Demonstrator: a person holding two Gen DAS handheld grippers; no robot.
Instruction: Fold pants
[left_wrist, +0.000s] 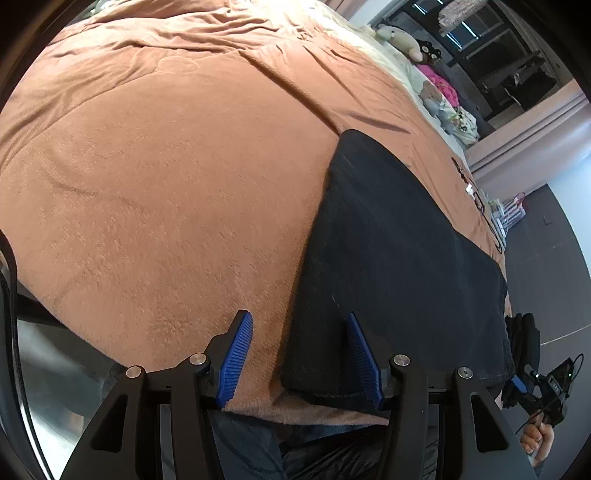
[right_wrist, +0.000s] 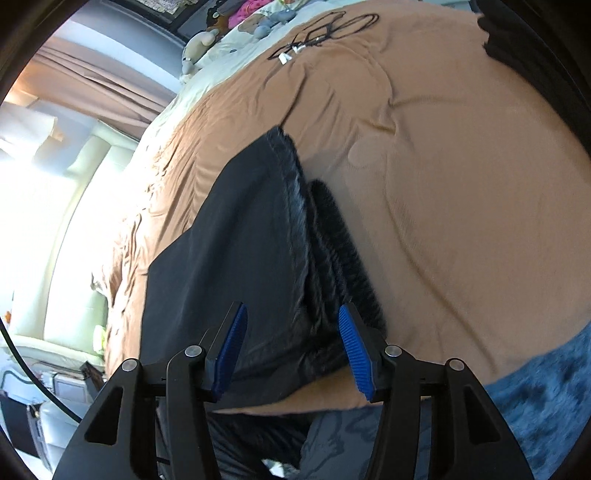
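Black pants (left_wrist: 388, 240) lie flat on the brown blanket (left_wrist: 166, 166), folded lengthwise. My left gripper (left_wrist: 298, 315) hovers open over their near left corner, one blue pad over the blanket and the other over the dark cloth. In the right wrist view the pants (right_wrist: 229, 251) run away from me, with the ribbed waistband (right_wrist: 340, 251) along their right side. My right gripper (right_wrist: 291, 308) stands open above the near end; cloth lies beneath the pads and nothing is pinched.
Plush toys (left_wrist: 402, 40) and pink cloth sit at the head of the bed. Black cables (right_wrist: 325, 33) lie on the far blanket. A blue fuzzy cloth (right_wrist: 546, 387) is at the near right. The bed's edge runs just under both grippers. A hand (left_wrist: 539, 439) holds the other gripper's handle.
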